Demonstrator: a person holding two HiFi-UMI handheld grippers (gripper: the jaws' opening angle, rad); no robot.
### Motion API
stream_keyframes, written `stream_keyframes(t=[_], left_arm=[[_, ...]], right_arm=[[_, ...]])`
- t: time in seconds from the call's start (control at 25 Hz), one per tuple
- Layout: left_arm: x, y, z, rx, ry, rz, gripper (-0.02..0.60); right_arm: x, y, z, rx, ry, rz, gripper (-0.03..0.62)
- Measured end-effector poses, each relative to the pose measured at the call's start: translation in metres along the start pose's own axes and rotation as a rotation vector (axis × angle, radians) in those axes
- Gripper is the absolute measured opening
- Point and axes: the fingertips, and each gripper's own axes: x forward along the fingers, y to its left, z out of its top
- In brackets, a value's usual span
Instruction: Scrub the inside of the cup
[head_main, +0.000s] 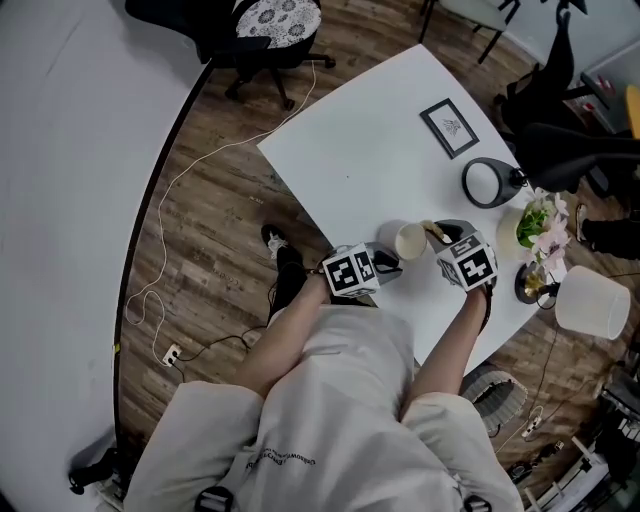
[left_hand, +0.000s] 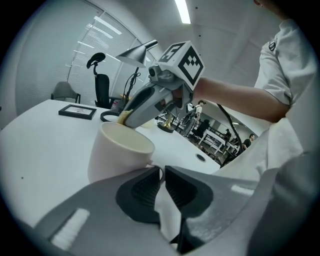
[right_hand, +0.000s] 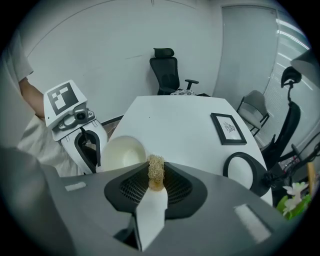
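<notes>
A cream cup (head_main: 410, 240) stands on the white table (head_main: 370, 150) near its front edge. My left gripper (head_main: 388, 265) is shut on the cup's handle; in the left gripper view the cup (left_hand: 120, 152) sits just beyond the closed jaws (left_hand: 162, 175). My right gripper (head_main: 447, 238) is shut on a scrub brush (right_hand: 156, 172) with a straw-coloured fibre head and a white handle. The brush head (left_hand: 122, 117) is at the cup's rim, at the far side of the mouth. The right gripper view shows the cup's pale inside (right_hand: 122, 152) and the left gripper (right_hand: 82, 145) beside it.
A black-framed picture (head_main: 449, 127) lies further back on the table. A round black-rimmed object (head_main: 490, 182), a vase of flowers (head_main: 540, 225) and a white lamp shade (head_main: 595, 300) stand to the right. An office chair (head_main: 270, 30) and a cable (head_main: 190, 170) are on the wooden floor.
</notes>
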Motion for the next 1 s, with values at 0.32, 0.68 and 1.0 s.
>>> stream_keyframes(t=[0.32,0.68,1.0], left_arm=[[-0.002,0.001,0.004,0.085,0.015,-0.056,0.035],[-0.002,0.0,0.0,0.136,0.073,-0.091,0.035],[-0.006,0.017,0.004,0.136,0.053,-0.01,0.04]], right_arm=[[0.004,0.004,0.032,-0.041,0.018,0.024,0.104],[0.018,0.025,0.063,-0.125,0.067,0.088,0.104],[0.035,0.049,0.061,-0.191,0.161,0.175,0.104]])
